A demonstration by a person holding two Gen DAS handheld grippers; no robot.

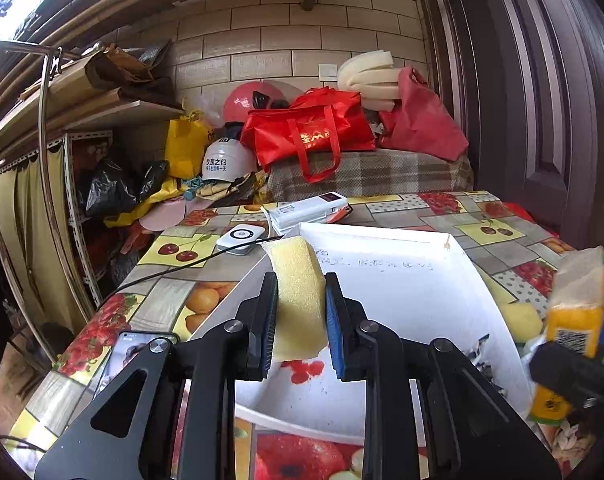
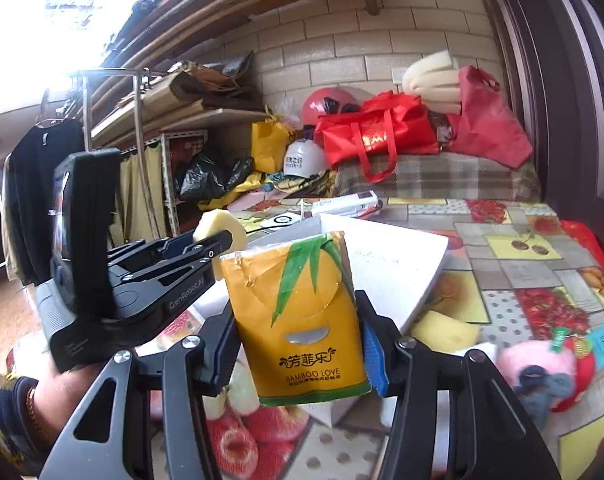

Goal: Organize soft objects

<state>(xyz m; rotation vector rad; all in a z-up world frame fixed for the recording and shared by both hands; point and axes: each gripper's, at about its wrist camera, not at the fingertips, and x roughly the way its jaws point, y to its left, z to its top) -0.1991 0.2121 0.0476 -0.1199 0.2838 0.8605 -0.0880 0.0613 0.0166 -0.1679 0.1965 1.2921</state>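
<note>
A cluttered room, a desk [image 1: 502, 232] with a fruit-pattern cloth.
The left tool [image 1: 301, 312] squeezes a yellow sponge [image 1: 298, 280], the right tool [image 2: 298, 344] grips a tissue pack [image 2: 302, 320]; better lower both gently into the white tray [image 1: 422, 292].

Porous foam sponge [image 1: 298, 300]; glossy plastic tissue pack [image 2: 302, 320]; glossy tablecloth [image 1: 498, 232].

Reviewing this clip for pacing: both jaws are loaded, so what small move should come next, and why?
Probably lower the left gripper a little into the white box and let go. Its jaws pinch the yellow sponge right over the box's open floor, while the right gripper, gripping the tissue pack, is off to the side.
</note>
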